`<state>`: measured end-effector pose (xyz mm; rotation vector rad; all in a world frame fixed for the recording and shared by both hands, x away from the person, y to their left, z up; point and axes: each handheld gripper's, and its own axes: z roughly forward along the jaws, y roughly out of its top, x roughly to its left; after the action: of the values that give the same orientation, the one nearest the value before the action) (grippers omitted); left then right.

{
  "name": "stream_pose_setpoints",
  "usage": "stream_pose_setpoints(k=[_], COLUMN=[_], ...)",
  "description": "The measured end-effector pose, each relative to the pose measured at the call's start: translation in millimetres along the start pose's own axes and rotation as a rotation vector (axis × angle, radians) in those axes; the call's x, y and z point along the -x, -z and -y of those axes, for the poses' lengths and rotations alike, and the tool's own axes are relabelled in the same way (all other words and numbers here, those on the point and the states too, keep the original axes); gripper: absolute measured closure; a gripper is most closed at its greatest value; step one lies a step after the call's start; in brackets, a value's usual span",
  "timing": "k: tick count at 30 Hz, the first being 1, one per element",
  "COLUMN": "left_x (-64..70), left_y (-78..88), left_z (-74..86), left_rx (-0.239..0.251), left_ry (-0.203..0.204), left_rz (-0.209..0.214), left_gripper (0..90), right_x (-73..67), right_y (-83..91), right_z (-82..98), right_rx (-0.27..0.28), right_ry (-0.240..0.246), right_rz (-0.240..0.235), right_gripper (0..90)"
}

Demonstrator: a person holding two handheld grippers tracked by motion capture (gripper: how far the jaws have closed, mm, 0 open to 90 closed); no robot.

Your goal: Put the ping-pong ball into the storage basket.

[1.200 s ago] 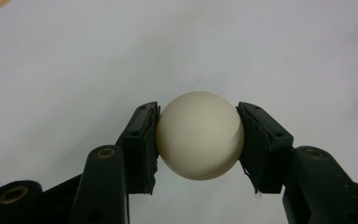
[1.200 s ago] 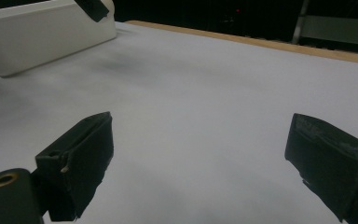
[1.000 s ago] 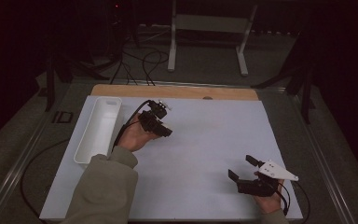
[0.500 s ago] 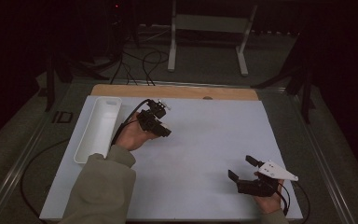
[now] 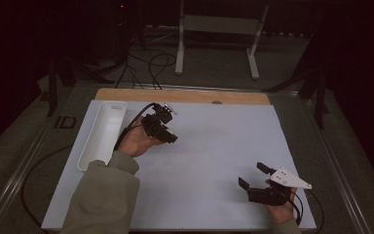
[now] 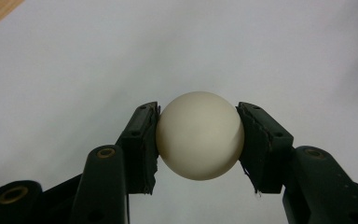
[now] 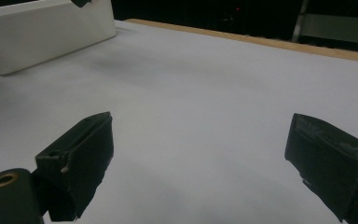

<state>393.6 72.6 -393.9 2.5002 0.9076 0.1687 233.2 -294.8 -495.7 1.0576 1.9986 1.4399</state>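
Ball (image 6: 199,135) clamped between left gripper (image 6: 198,140) pads, above table.

We look down on a white sheet (image 5: 214,156) covering the counter (image 5: 185,95), whose wooden far edge stays bare. A long white tray (image 5: 100,139) lies along the sheet's left side. Beyond, a pale metal stand (image 5: 219,29) and dark cables (image 5: 146,66) occupy the dim floor.
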Motion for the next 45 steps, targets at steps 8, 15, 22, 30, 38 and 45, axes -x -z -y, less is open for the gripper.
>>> stream_pose_setpoints(k=[8,15,22,30,38,45], left_x=[-0.6,-0.5,-2.6,-5.6,-7.2,-8.2], left_y=[6.7,12.4,16.7,20.1,23.5,25.8], left_z=[0.3,-0.3,-0.2,2.2,3.8,5.0], left_rx=[-0.001,-0.003,-0.008,-0.014,-0.015,-0.014], left_ry=[-0.005,-0.007,0.001,-0.001,0.003,0.007], left_rz=[-0.01,-0.016,-0.023,-0.033,-0.047,-0.054], left_gripper=[51.5,51.4,51.4,51.4,51.4,51.5], right_x=[-0.1,-0.2,-0.4,-0.3,-0.2,0.3], right_y=[-0.1,-0.1,-0.4,-0.5,-0.4,0.0], right_z=[0.0,0.2,0.2,0.3,0.3,0.2], right_rx=[-0.001,-0.002,-0.003,-0.005,-0.004,-0.001], right_ry=[0.001,-0.001,-0.001,-0.001,-0.001,0.0], right_rz=[-0.001,-0.001,-0.002,0.0,0.004,0.006], right_gripper=[7.1,7.1,7.1,7.1,7.1,7.1])
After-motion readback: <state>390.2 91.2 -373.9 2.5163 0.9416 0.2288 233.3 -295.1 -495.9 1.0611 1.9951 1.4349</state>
